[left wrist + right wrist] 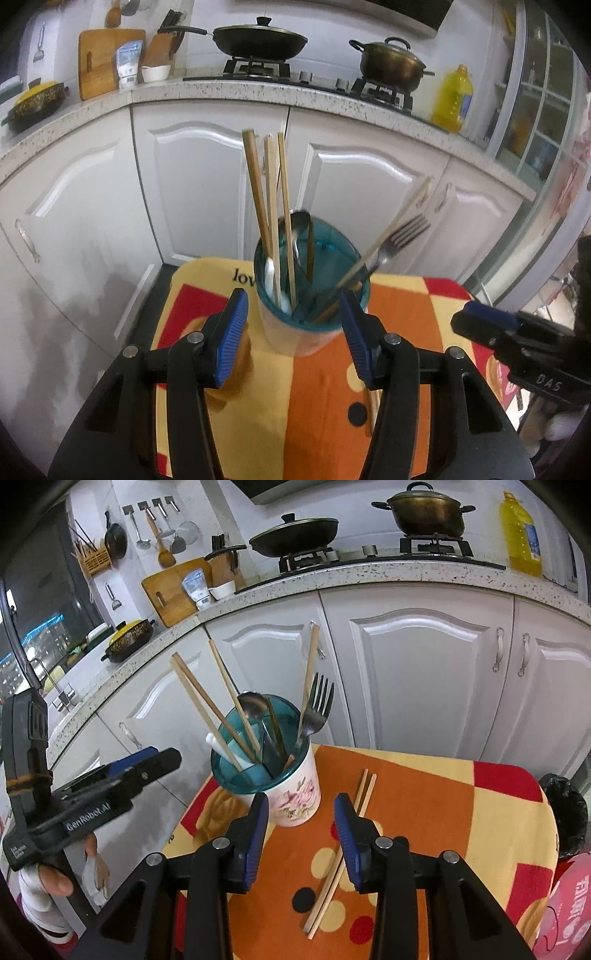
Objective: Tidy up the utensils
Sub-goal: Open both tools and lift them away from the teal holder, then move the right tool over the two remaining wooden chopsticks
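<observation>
A white floral utensil holder [291, 334] [297, 795] with a teal insert stands near the table's far edge. It holds several wooden chopsticks [264, 192], a fork [316, 709], a metal spoon [253, 703] and a white spoon [225, 751]. My left gripper [293, 295] is open, its blue pads on either side of the holder's near wall and not pressing on it; it shows at the left in the right wrist view [166, 760]. My right gripper [302, 799] is open and empty, just right of the holder. A loose pair of chopsticks [328, 882] lies on the cloth, passing under its right finger.
The small table wears an orange, yellow and red cloth [424, 812]. White cabinet doors [413, 672] stand close behind it, under a speckled counter with a wok [260, 40] and a pot [391, 62]. A black bin [565, 812] sits at the table's right.
</observation>
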`<state>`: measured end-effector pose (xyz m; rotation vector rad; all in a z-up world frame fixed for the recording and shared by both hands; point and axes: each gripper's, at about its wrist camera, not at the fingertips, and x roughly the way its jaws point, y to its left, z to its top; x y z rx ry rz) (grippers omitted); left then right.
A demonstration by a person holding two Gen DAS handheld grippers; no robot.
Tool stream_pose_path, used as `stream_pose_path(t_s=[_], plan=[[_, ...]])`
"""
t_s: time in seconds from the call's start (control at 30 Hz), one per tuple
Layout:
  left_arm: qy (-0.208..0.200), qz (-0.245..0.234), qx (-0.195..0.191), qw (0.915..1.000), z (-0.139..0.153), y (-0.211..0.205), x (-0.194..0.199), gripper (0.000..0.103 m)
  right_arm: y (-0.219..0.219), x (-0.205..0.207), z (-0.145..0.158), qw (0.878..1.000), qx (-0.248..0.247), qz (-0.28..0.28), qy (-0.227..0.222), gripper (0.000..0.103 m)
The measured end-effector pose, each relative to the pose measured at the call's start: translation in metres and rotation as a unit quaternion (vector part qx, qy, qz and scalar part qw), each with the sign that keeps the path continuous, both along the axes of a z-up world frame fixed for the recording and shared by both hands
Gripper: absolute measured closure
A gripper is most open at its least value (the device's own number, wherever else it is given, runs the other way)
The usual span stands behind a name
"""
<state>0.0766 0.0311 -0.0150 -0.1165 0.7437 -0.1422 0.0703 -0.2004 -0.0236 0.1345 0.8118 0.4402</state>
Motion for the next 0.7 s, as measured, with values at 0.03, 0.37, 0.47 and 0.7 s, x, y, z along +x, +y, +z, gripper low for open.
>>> stream_pose_path(t_s=[0.03,0.37,0.47,0.7], plan=[[-0.001,0.0,0.004,1.0,-0.001,-0.002,-0.002,0.053,0.0,-0.002,0.0,1.0,-0.001,-0.001,0.001,0.067],[-0.001,-0.011,0.022,0.9997,-0.008,-0.017,-0.016,0.052,-0.013,-0.016,-0.014,1.0,-0.012,-0.017,0.02,0.066],[0.004,-0.013,0.023,0.9997,-0.013,-0.019,-0.019,0.052,-0.017,-0.017,-0.022,0.999,-0.013,-0.021,0.031,0.066],[0.017,-0.011,0.023,0.9995,-0.022,-0.021,-0.019,0.052,-0.021,-0.013,-0.049,0.998,-0.014,-0.024,0.051,0.065]])
